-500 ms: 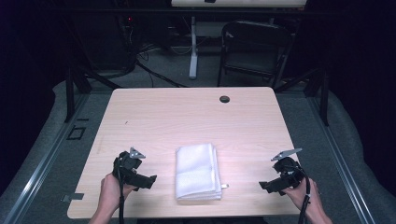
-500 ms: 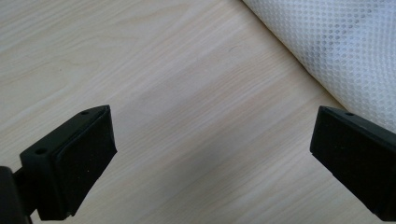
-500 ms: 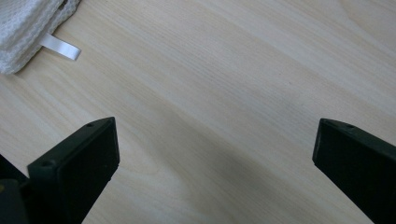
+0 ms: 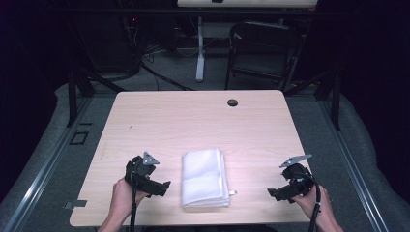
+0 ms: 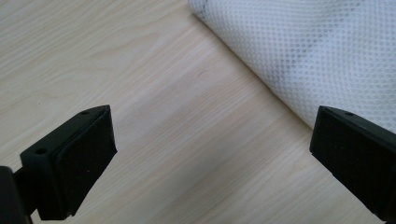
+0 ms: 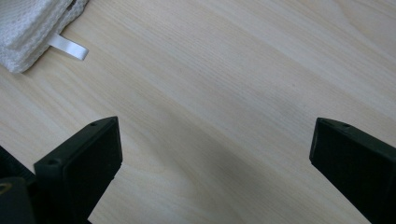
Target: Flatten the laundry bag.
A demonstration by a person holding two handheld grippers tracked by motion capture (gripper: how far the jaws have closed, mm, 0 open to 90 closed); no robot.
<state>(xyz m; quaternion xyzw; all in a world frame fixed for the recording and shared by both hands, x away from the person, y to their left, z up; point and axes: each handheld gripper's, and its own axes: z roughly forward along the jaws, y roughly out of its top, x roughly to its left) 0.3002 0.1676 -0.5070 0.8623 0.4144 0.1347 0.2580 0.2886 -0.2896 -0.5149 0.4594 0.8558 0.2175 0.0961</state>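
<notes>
I see a folded white cloth (image 4: pixel 204 177) lying flat on the wooden table (image 4: pixel 193 121), close to the near edge, about in the middle. My left gripper (image 4: pixel 163 187) sits at 9 o'clock from the cloth, just beside it but not touching. Its jaws are spread wide with nothing in them. My right gripper (image 4: pixel 271 193) is at 3 o'clock from the cloth, farther away. Its jaws are wide apart too, over bare wood. A little white tag (image 6: pixel 69 48) sticks out of the cloth's corner toward that gripper. A small dark round spot (image 4: pixel 232 102) is on the table at 12 o'clock, near the far edge.
</notes>
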